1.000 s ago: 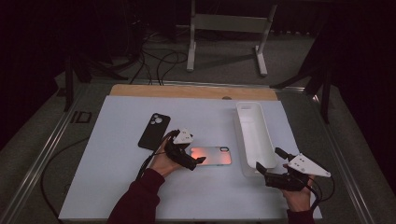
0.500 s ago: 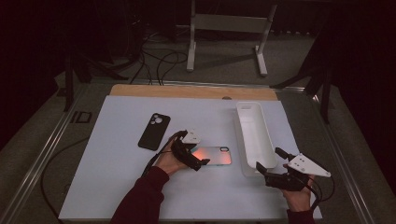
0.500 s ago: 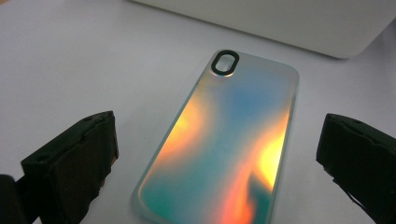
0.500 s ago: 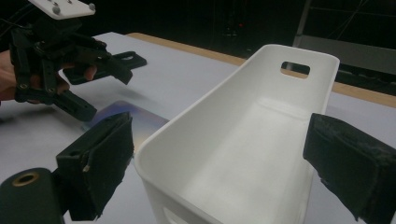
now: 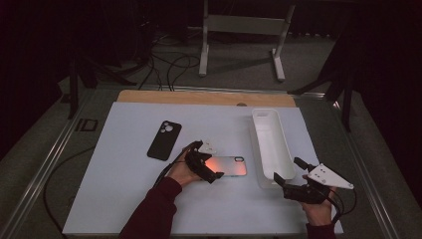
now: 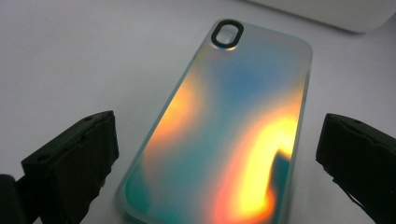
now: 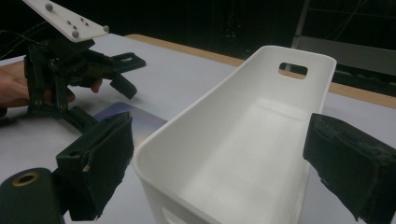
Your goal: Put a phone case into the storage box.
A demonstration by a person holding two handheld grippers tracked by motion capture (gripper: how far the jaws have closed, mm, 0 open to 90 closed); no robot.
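Straddling iridescent phone case (image 6: 219,135) – left gripper (image 5: 211,172) jaws wide, nothing held; right gripper (image 5: 288,181) jaws wide round white bin (image 7: 243,140) end.

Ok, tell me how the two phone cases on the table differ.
The iridescent case shimmers orange and blue; the black case is plain and dark. The iridescent case lies crosswise with its camera cutout toward the white bin, while the black case lies roughly lengthwise, cutout away from the person. The left gripper, jaws open, sits at the iridescent case's end; the black case lies alone. Both lie flat on the white table, back side up.
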